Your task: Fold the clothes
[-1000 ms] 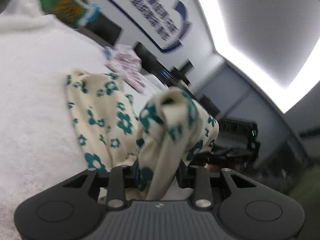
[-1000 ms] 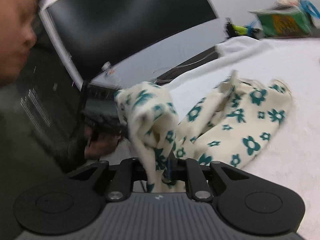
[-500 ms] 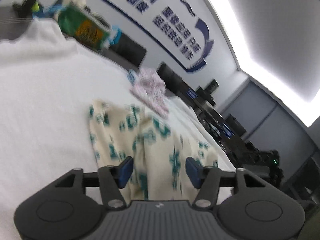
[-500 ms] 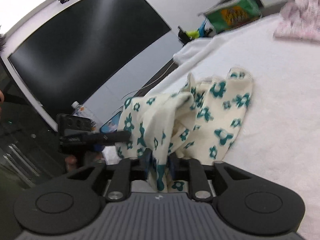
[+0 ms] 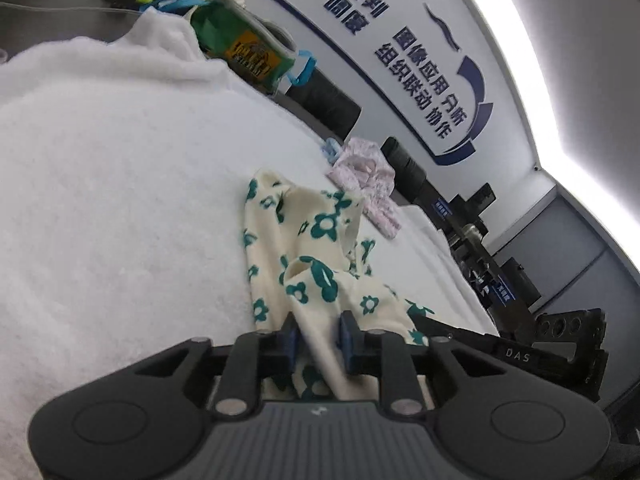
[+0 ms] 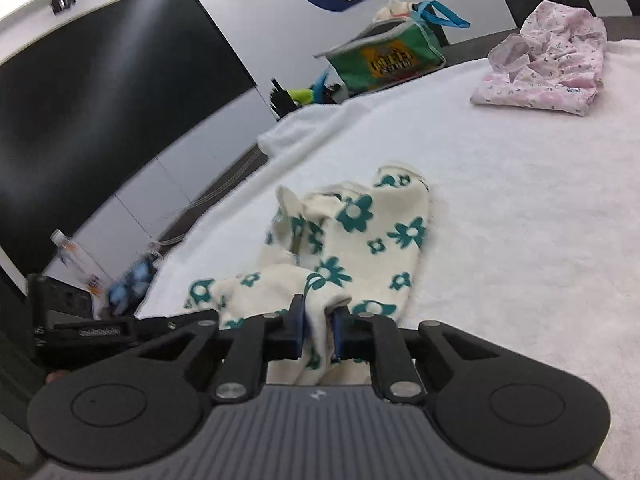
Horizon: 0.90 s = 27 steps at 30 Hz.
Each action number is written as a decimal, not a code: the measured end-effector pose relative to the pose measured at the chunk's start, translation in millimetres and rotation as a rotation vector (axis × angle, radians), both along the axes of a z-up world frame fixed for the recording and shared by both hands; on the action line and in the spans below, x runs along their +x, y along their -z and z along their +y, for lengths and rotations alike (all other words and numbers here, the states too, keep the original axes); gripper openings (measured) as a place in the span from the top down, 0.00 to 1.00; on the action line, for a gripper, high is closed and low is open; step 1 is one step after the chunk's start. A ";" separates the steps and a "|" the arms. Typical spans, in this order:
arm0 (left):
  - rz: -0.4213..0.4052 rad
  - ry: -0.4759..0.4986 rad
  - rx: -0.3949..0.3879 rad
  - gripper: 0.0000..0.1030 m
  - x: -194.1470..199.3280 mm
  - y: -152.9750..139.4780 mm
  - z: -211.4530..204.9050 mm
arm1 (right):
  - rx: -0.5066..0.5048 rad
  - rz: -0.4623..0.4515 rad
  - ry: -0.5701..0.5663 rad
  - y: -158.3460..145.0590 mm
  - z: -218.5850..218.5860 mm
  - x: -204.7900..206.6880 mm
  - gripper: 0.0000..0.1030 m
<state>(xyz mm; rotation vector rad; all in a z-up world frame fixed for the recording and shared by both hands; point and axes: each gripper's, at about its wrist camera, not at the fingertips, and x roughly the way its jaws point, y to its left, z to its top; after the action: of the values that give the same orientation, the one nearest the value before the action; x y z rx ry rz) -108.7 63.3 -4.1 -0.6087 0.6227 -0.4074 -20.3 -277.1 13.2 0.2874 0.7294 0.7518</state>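
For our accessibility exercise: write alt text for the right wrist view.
The right gripper, jaws closing, pinches a fold of the cream garment with teal flowers on a white fleecy cover. A pink garment and green bag lie beyond.

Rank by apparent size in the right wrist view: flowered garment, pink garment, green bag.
1. Flowered garment, largest, though nearest the camera.
2. Pink garment.
3. Green bag, close to the pink one; distance makes true sizes unsure.

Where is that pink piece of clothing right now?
The pink garment lies crumpled at the far right of the white blanket, beyond the flowered garment, right of the green bag.
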 end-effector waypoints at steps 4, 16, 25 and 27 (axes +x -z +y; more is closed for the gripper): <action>-0.146 -0.007 0.147 0.65 -16.5 -28.1 -2.4 | -0.076 -0.172 0.053 -22.0 0.3 -19.4 0.64; -0.301 -0.065 0.474 0.80 -18.1 -30.5 -71.2 | -0.321 -0.345 0.126 -10.9 65.8 -57.8 0.74; -0.312 -0.056 0.500 0.79 -25.3 -2.1 -69.1 | -0.383 -0.441 0.119 14.7 73.9 -61.5 0.74; -0.306 -0.053 0.481 0.79 -22.0 -2.7 -66.3 | -0.366 -0.447 0.122 17.6 71.3 -60.5 0.74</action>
<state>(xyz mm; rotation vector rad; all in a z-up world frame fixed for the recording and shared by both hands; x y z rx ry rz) -130.6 -3.0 -1.5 -0.0988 0.3887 -0.2790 -80.8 -205.8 -4.4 -0.1668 0.4072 0.5268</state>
